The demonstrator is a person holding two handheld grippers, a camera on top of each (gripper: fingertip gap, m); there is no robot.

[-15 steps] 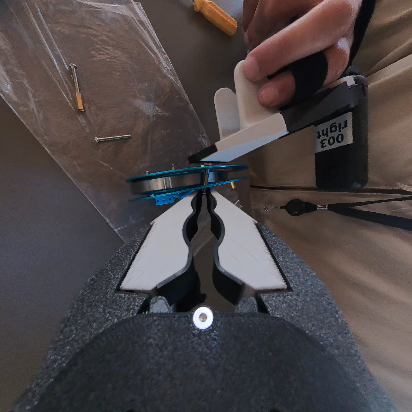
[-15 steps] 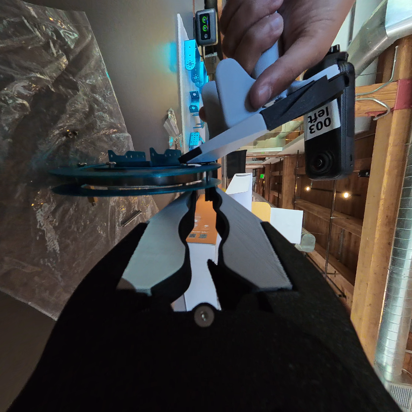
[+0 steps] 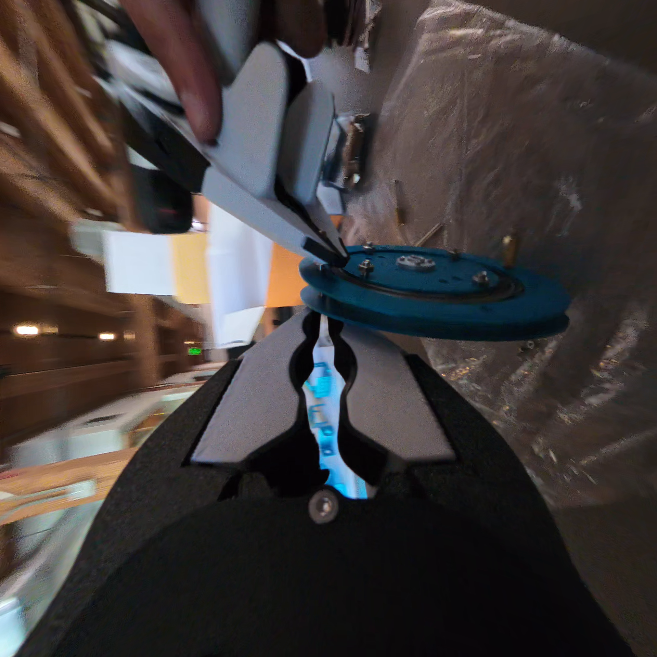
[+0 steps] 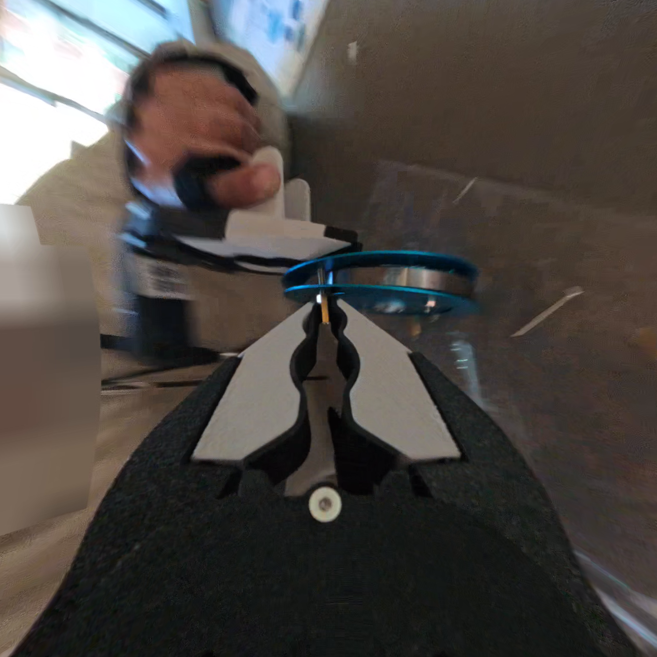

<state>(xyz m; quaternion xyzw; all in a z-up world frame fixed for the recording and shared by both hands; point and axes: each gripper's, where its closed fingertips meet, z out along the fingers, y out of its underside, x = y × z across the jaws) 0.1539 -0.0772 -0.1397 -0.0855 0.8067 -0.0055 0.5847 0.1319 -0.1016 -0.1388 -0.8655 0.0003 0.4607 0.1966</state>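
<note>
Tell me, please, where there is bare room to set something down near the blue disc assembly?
The dark tabletop beyond the clear plastic sheet is bare. The sheet has open stretches between its loose screws. It is crowded at the blue disc assembly, where the right gripper and left gripper meet.

Wooden beams (image 3: 53, 117) run along the left, blurred, with small ceiling lights (image 3: 26, 330) glowing far off. A grey-brown table (image 4: 497, 106) carries a crinkled plastic sheet (image 3: 533, 160). Bright windows (image 4: 42, 89) glare at upper left.
</note>
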